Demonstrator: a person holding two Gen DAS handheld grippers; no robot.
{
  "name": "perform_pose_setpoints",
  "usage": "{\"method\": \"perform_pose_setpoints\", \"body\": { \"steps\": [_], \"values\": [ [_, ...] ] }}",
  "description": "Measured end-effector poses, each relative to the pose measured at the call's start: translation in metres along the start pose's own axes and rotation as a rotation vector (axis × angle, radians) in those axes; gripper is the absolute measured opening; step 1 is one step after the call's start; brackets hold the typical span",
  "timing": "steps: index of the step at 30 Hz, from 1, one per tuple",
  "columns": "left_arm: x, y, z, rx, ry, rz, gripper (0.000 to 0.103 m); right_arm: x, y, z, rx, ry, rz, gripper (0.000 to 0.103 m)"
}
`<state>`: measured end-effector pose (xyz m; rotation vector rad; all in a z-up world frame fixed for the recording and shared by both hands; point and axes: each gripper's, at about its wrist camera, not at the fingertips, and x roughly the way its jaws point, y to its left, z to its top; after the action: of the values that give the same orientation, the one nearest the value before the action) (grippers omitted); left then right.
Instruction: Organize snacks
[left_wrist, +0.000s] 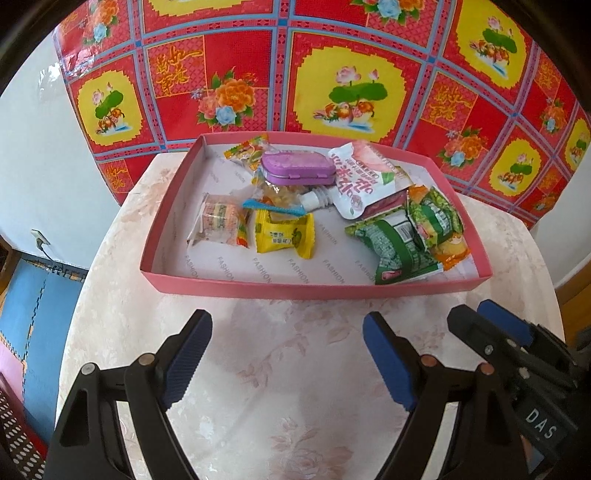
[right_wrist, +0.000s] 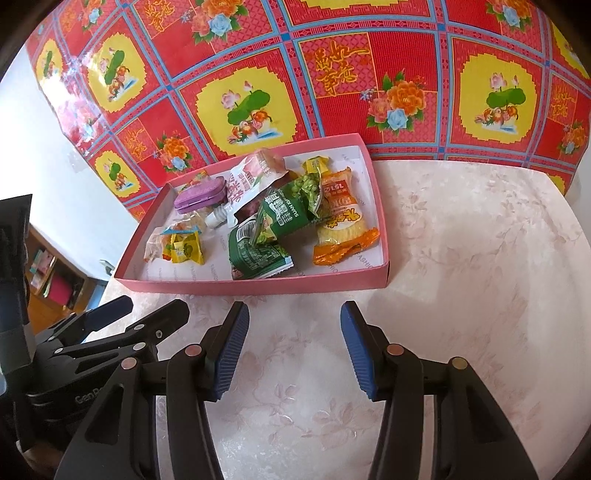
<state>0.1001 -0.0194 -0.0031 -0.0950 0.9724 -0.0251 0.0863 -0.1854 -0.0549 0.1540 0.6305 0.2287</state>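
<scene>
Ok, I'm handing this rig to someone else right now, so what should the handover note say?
Left gripper: open, holding nothing, over the table in front of the tray.
Right gripper: open, holding nothing, beside the left one.
Snacks: all in the pink tray - purple tin, white pouch, green packets, yellow candy, orange packet.
Done: no snack shows on the table outside the tray.
Left: they lie heaped and overlapping; tidy them if needed.
</scene>
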Motion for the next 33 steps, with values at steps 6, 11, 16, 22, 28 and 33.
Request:
{"method": "perform_pose_setpoints", "body": {
  "steps": [6, 11, 16, 22, 28, 33],
  "values": [
    [0.0005, -0.0001, -0.0021, -0.001, -0.004, 0.002, 0.086, 0.0002, -0.0009, -0.0013, 0.009, 0.005, 0.001, 0.053],
    [0.0005, -0.0011, -0.0021, 0.004, -0.002, 0.007, 0.086, 0.0000, -0.0011, -0.0012, 0.009, 0.005, 0.001, 0.053],
    [0.0004, -0.0015, -0.0023, 0.005, -0.002, 0.007, 0.086, -0.0001, -0.0012, -0.0013, 0.010, 0.006, 0.001, 0.053],
    [0.0009, -0.0021, -0.0032, 0.003, -0.003, 0.009, 0.086, -0.0002, -0.0014, -0.0016, 0.010, 0.005, 0.001, 0.053],
    [0.0000, -0.0019, -0.0037, 0.002, -0.002, 0.007, 0.086, -0.0011, -0.0015, -0.0019, 0.009, 0.005, 0.003, 0.053],
    [-0.0010, -0.0023, -0.0032, 0.004, -0.002, 0.007, 0.086, -0.0027, -0.0016, -0.0029, 0.013, 0.004, 0.003, 0.053]
  ]
}}
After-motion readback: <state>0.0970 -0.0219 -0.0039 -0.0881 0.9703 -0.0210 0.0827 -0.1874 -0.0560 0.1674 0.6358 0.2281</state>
